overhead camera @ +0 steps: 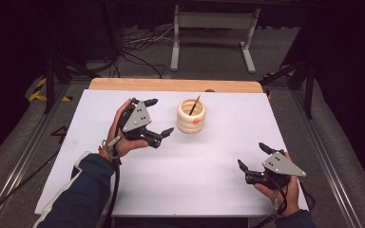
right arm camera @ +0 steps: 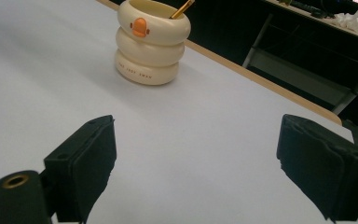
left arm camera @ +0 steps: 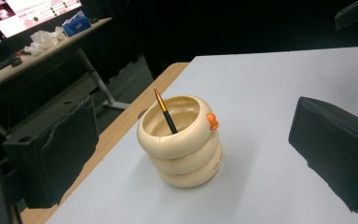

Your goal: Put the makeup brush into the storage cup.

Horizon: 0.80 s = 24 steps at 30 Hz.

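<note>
Pen holder (overhead camera: 191, 117) just beside left gripper (overhead camera: 160, 116) (jaws apart)

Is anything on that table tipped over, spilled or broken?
Nothing stands out. The cream ringed cup stands upright on the white table, a pencil leaning inside it. Both grippers are open, apart from it.

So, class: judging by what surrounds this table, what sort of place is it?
Probably a lab or recording studio: a white table on dark flooring, loose cables behind it, a lit screen over a cluttered side bench, and a person holding hand-held grippers.
</note>
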{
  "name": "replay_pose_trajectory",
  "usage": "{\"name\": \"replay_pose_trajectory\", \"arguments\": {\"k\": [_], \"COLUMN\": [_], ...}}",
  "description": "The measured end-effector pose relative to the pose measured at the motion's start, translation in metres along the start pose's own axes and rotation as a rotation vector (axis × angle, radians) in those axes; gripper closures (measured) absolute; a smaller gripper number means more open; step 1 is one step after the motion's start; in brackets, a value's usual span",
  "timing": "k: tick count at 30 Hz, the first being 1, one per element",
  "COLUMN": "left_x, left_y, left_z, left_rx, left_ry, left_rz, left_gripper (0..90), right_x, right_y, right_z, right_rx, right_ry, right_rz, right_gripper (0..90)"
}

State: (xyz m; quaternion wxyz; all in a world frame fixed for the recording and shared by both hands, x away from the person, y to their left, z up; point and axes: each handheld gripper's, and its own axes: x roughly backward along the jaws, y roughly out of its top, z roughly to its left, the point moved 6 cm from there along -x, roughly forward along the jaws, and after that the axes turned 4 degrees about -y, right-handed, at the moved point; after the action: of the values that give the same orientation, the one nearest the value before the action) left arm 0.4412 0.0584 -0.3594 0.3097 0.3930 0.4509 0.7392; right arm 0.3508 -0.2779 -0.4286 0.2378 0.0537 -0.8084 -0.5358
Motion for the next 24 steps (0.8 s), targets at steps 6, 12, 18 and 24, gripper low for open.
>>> {"name": "replay_pose_trajectory", "arguments": {"k": [6,12,18,24], "left_x": [0.006,0.012,0.020,0.027], "left_y": [-0.005,-0.011,-0.017,-0.024], "left_z": [-0.002,-0.004,-0.005,-0.007], "left_rx": [-0.001,-0.008,-0.003,-0.003], "left_ry": [-0.008,-0.018,-0.018,-0.005], "left_rz": [-0.006,-0.005,0.007,0.017], "left_gripper": [2.2,2.2,2.3,2.3], "right_x": [0.000,0.000,0.000,0.000], "right_y": [0.000,-0.001,0.000,0.000], "right_z": [0.000,0.000,0.000,-0.001], "right_rx": [0.003,-0.001,-0.003,-0.004], "right_ry": [0.000,-0.002,-0.006,-0.008], "right_rz": [0.000,0.002,-0.001,-0.002], "right_gripper": [12.7,12.4,12.1,12.2]}}
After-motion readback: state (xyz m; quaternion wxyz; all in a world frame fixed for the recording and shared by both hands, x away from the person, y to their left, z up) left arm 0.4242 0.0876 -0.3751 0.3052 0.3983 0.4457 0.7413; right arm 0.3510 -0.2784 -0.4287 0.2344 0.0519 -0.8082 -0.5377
